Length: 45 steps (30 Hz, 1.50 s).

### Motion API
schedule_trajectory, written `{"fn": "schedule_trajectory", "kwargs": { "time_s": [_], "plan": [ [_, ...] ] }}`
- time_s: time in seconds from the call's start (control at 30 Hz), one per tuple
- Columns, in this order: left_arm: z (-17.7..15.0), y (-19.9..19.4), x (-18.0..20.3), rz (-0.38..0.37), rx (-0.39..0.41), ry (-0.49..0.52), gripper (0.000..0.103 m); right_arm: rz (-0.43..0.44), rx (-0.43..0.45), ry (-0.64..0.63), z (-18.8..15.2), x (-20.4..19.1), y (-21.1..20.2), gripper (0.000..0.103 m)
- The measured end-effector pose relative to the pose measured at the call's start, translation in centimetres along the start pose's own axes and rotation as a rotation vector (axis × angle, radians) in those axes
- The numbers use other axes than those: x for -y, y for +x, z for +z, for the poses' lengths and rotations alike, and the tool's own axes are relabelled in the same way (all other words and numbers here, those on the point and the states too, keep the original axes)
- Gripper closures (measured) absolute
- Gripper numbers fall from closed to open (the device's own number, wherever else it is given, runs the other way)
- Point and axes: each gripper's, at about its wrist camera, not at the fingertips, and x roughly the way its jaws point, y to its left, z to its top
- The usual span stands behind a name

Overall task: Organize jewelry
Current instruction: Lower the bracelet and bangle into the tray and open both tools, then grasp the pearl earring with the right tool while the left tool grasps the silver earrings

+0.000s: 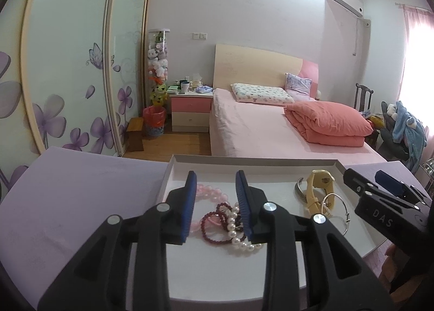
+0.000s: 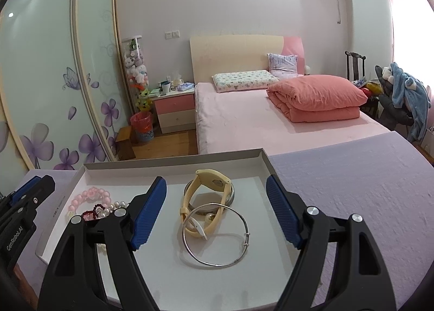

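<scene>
Left gripper (image 1: 215,183) hovering released over tray (image 1: 252,161), jaws flanking pink bead bracelet (image 1: 214,193), pearl strand (image 1: 238,227) and dark red beads (image 1: 214,222). Right gripper (image 2: 215,189) hanging wide open above yellow watch (image 2: 210,187) and silver bangle (image 2: 215,235). Tray sitting on lilac worktop (image 2: 352,189).

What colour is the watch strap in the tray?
Pale yellow watch strap, clearest in the right wrist view.
</scene>
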Motion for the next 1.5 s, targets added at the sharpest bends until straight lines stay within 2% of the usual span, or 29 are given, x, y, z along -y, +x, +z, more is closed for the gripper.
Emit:
{"fn": "schedule_trajectory", "kwargs": {
  "time_s": [0.13,0.2,0.3,0.5,0.87,1.03,1.5],
  "plan": [
    [-0.1,-1.0,-0.8,0.006,0.005,-0.008,0.063,0.012,-0.002,-0.008,-0.4,0.6,-1.2,0.027],
    [-0.5,-1.9,-1.4,0.011,0.012,-0.015,0.052,0.029,-0.008,-0.005,-0.7,1.2,-2.3,0.027],
    [-1.1,-3.3,-2.1,0.013,0.019,-0.019,0.044,0.039,-0.011,-0.018,-1.6,1.9,-3.9,0.027],
    [-3.1,-6.3,-3.8,0.014,0.004,-0.027,0.037,0.051,-0.029,-0.051,-3.9,2.7,-6.9,0.027],
    [-6.9,-11.3,-5.9,0.018,-0.048,-0.04,0.032,0.072,-0.085,-0.074,-7.7,2.8,-10.8,0.027],
    [-8.3,-12.9,-6.4,0.001,-0.057,-0.045,0.029,0.079,-0.123,-0.084,-8.8,2.4,-11.0,0.028],
    [-9.1,-12.4,-6.8,0.012,-0.082,-0.05,0.029,0.086,-0.317,-0.105,-10.7,1.0,-7.7,0.055]
  ]
}}
